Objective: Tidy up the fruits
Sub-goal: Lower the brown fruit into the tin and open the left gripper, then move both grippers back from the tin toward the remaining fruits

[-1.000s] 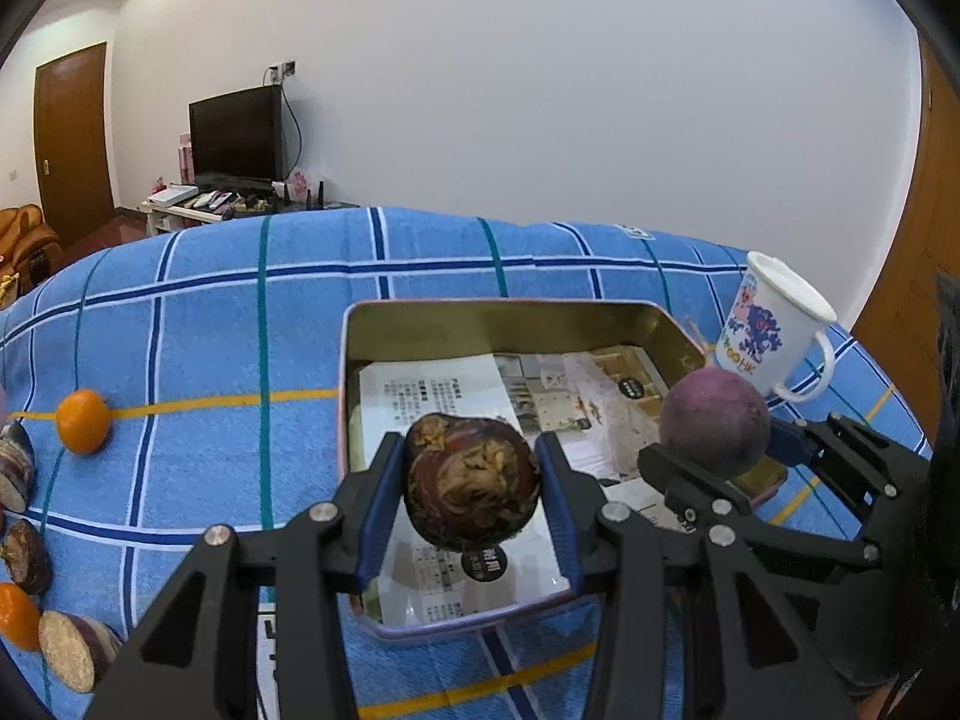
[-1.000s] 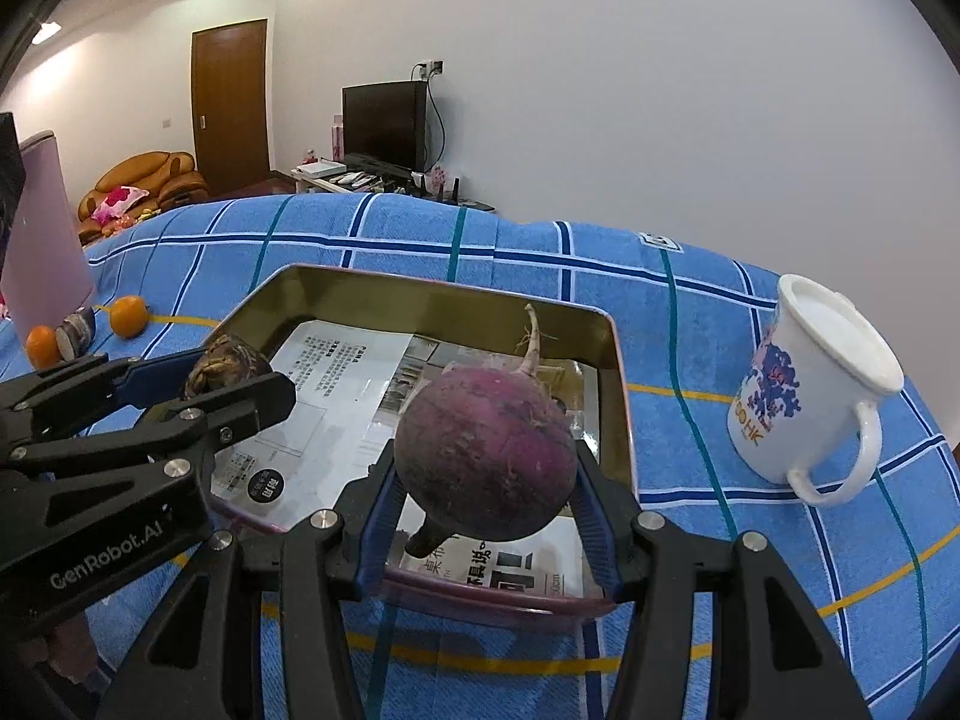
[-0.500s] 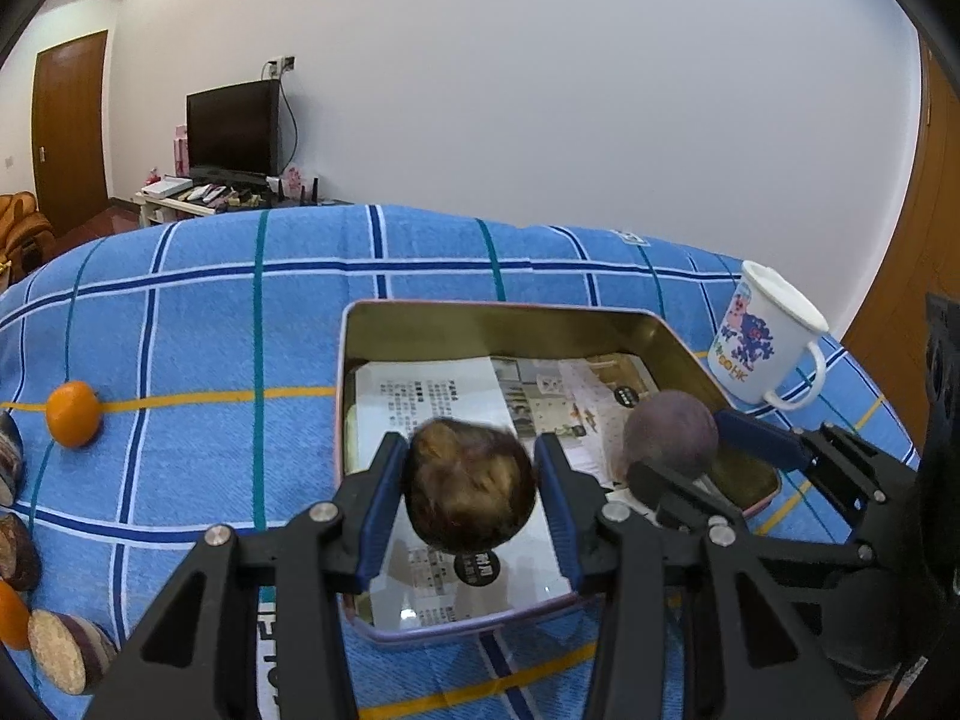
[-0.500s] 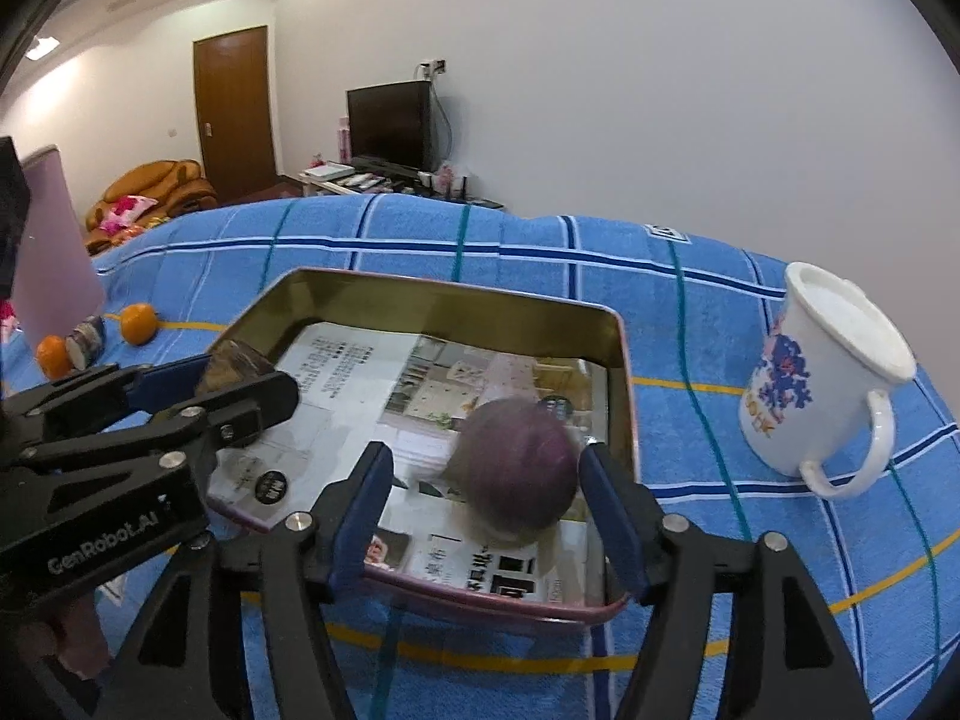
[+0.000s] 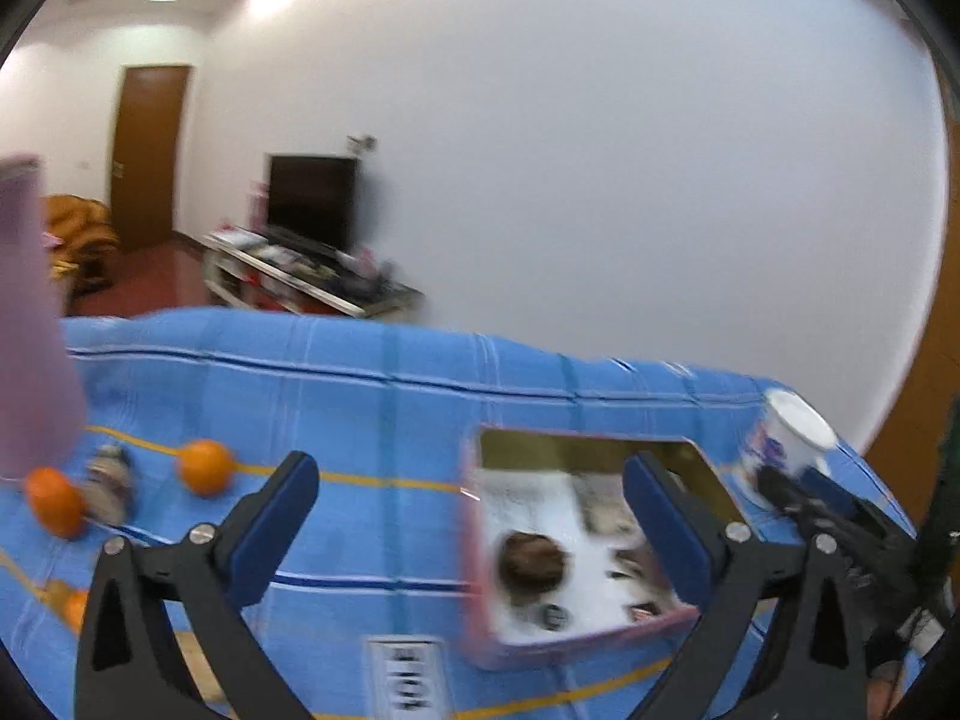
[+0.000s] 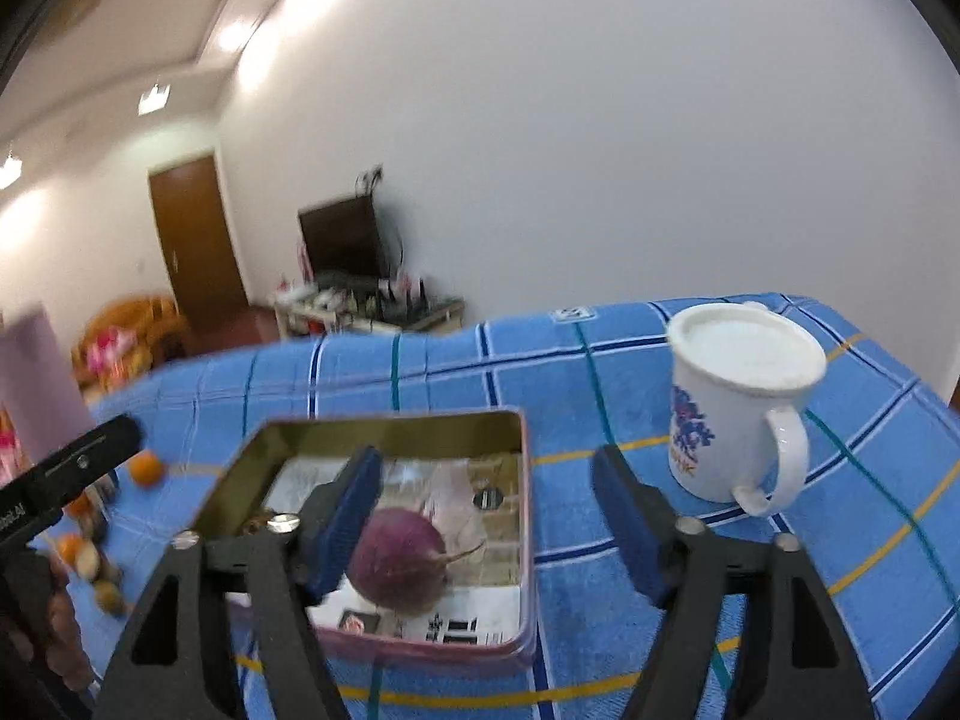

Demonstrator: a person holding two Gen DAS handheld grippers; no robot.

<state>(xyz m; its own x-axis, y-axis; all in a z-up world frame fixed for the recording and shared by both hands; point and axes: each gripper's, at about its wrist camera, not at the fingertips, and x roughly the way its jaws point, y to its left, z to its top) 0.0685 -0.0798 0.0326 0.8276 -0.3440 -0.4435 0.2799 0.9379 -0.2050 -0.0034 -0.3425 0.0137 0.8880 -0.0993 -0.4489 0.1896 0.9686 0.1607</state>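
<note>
Both grippers' jaws are opening, empty: left gripper (image 5: pixel 462 516), right gripper (image 6: pixel 486 510). A purple radish (image 6: pixel 399 558) and brown fruit (image 5: pixel 531 561) lie in the tin (image 6: pixel 525 516); a mug (image 6: pixel 729 408) stands beside it, oranges (image 5: pixel 204 467) toward the tabletop's left edge.

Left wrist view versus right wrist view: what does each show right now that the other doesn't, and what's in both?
Left wrist only: the brown mottled fruit lying clear in the tin, with the left gripper opening and nothing between its fingers.

Right wrist only: the purple root resting in the tin; the right gripper is opening, clear of it.

Both: the tin, white mug, oranges and blue checked cloth.
</note>
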